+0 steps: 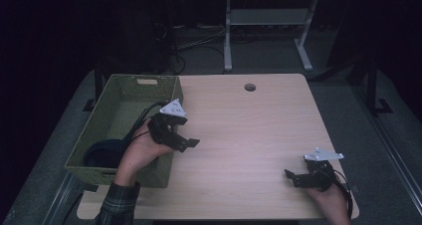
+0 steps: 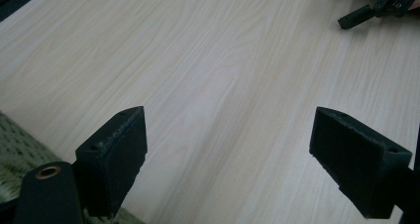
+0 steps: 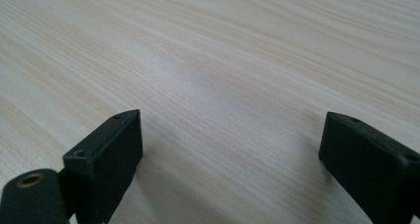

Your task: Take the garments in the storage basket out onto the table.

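High view: left tongs (image 1: 186, 143) held just past the right wall of the green woven basket (image 1: 110, 103), at its near end, jaws pointing out over the bare wood surface (image 1: 249, 130). Nothing between the jaws. A dark item (image 1: 102, 153), probably cloth, lies in the basket's near-left corner, behind and to the left of the left tongs; its shape and long axis cannot be told in this light. Right tongs (image 1: 293, 177) sit low at the near-right of the surface, well apart from the basket.

Left gripper view: jaws spread wide, empty, bare wood between them; a strip of basket weave (image 2: 12, 149) at lower left; the right tongs (image 2: 356, 16) show far off at the top right.

Right gripper view: jaws spread wide, empty, above plain wood grain.

Judgement: the left tongs are far nearer the dark item; reaching it would mean turning back and down into the basket.
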The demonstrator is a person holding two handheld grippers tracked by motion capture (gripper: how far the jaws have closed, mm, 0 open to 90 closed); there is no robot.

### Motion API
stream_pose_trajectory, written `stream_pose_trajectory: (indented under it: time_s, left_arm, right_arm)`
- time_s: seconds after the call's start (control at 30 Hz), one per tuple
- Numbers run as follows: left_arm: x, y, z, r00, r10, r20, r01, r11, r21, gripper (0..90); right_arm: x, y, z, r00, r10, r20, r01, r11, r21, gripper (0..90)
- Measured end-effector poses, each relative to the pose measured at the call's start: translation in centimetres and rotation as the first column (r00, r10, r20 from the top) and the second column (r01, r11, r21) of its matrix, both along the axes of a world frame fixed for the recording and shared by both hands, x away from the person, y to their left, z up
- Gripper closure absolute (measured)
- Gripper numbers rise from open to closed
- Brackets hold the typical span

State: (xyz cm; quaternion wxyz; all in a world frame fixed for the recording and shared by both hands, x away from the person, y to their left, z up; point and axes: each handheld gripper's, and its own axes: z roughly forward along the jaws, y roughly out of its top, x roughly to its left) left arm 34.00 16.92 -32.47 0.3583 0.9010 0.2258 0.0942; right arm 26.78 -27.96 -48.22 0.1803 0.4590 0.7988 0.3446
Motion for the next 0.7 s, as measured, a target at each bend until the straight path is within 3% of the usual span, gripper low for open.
stream_pose_trajectory:
  time_s: [0.7]
  left_arm:
    - [0.0,4.3,1.3,0.9944,0.101,0.033,-0.101,0.9949,0.001,14.7]
  right_arm:
    - [0.0,0.0,0.0,1.0000,0.000,-0.001,0.000,1.000,0.001,9.5]
